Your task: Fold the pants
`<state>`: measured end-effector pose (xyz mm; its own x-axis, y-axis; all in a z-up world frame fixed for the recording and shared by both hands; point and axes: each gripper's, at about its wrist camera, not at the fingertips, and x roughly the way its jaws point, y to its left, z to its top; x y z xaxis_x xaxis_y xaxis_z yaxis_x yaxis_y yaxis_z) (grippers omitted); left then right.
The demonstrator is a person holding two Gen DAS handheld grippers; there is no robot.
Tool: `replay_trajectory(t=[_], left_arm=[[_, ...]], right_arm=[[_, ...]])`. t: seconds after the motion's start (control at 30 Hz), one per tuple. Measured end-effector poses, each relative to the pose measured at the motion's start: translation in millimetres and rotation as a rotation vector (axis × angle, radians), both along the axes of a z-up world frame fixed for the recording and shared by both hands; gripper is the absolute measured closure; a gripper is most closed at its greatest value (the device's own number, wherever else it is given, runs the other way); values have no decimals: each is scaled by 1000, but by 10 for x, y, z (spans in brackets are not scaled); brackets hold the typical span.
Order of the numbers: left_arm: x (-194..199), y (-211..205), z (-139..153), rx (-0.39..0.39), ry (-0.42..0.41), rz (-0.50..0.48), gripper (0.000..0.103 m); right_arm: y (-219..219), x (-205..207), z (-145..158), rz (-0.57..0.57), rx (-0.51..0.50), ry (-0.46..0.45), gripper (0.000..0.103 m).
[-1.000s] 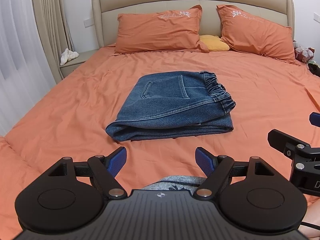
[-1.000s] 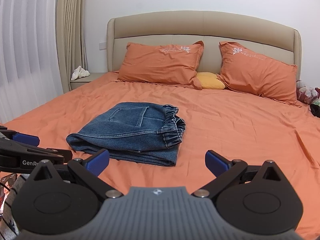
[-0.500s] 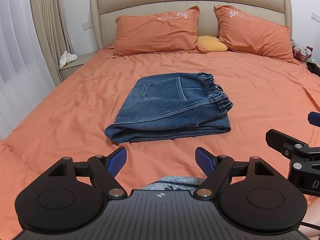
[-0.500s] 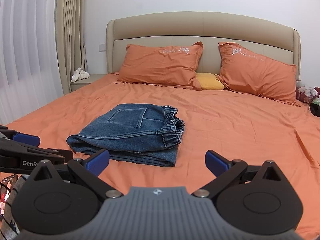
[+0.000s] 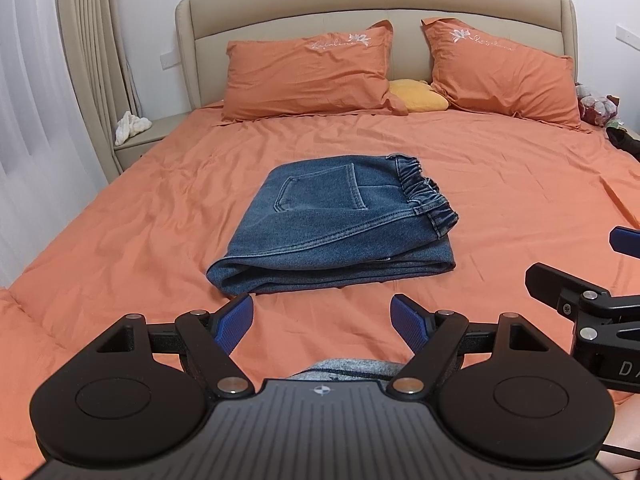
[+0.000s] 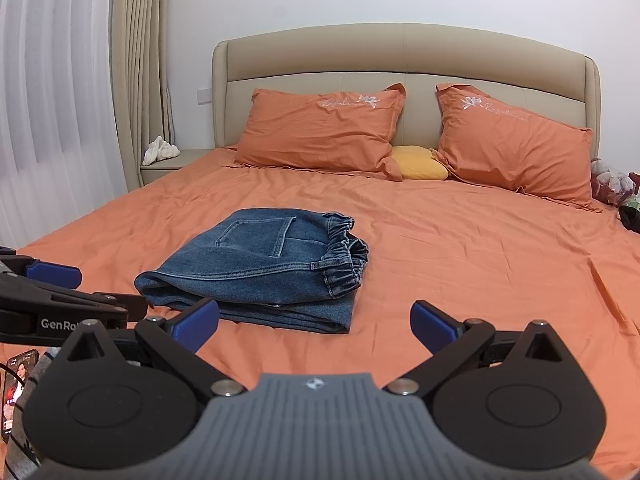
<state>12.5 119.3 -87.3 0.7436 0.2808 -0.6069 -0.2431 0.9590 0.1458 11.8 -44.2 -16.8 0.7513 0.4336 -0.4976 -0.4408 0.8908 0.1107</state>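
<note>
A white crumpled cloth (image 5: 132, 125) sits on the beige bedside shelf (image 5: 148, 136) at the bed's far left corner. The wide bed with an orange sheet (image 5: 500, 200) fills the room, backed by a padded beige headboard (image 5: 376, 12). Two orange pillows with white embroidery (image 5: 308, 76) lean against the headboard, with a small yellow cushion (image 5: 418, 95) tucked between them.

A pair of blue denim pants (image 5: 332, 232), folded into a thick rectangle, lies flat near the middle of the sheet, back pocket up, elastic waistband toward the right edge, rounded fold toward the foot of the bed.

The left gripper (image 5: 322, 322), black with blue pads, hangs over the sheet just short of the pants, jaws spread wide and empty. The right gripper (image 6: 316, 326) hangs beside it, to the right of the pants' near corner, jaws likewise spread and empty. Neither touches the denim.
</note>
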Motion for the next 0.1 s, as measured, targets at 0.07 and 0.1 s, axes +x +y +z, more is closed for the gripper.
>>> replay_trajectory(t=[0.07,0.1], left_arm=[[-4,7,11,-7,-6,-2,12],[-6,2,15,-9,-8,-2,12]], right_arm=[[-4,-1,10,-1,1,-1,5],[-3,-2,7,-1,0,0,5]])
